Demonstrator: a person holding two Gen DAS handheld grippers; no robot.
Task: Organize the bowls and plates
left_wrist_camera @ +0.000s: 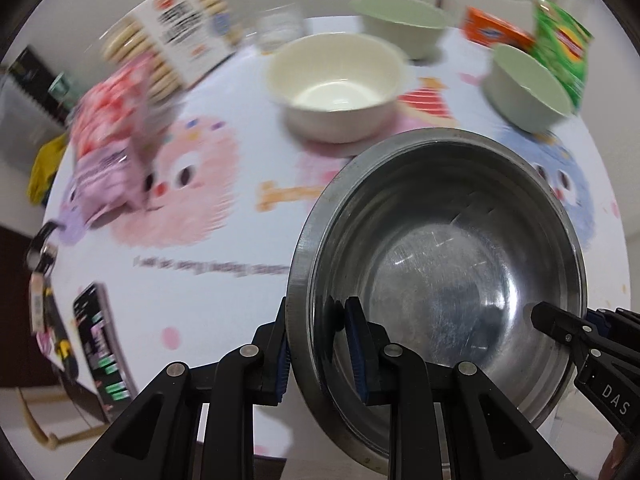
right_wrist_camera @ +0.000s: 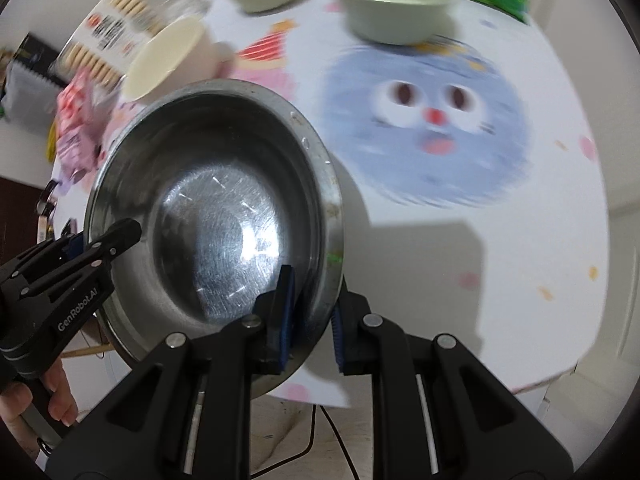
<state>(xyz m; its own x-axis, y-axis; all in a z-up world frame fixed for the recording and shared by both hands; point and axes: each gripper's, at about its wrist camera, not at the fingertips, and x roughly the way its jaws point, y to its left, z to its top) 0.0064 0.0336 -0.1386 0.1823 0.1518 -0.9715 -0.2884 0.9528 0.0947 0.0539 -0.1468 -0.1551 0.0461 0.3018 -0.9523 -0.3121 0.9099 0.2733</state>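
— Two tools, one bowl: what is each doing?

— Both are clamped on the steel bowl (left_wrist_camera: 440, 280). The left tool (left_wrist_camera: 320, 344) has its blue pads nearly together on the bowl's left rim, one finger outside the wall and one inside. The right tool (right_wrist_camera: 310, 312) grips the opposite rim the same way, its pads pressed close with the rim between them.

— Can each tool be seen from the other camera?

— Yes. In the left wrist view the right tool's black finger tip reaches in over the far rim at the lower right. In the right wrist view the left tool comes in from the lower left, with a person's hand (right_wrist_camera: 24, 408) around its handle.

— Where is the bowl itself?

— Held between the two tools above the near edge of the desk (left_wrist_camera: 224, 312), which is covered by a white cloth with cartoon faces. It looks tilted; whether its base touches the cloth I cannot tell.

— And the other dishes?

— A cream bowl (left_wrist_camera: 336, 86) stands beyond the steel one, and two pale green bowls (left_wrist_camera: 402, 24) (left_wrist_camera: 526, 88) stand farther back near a green packet (left_wrist_camera: 560, 48). The background is blurred.
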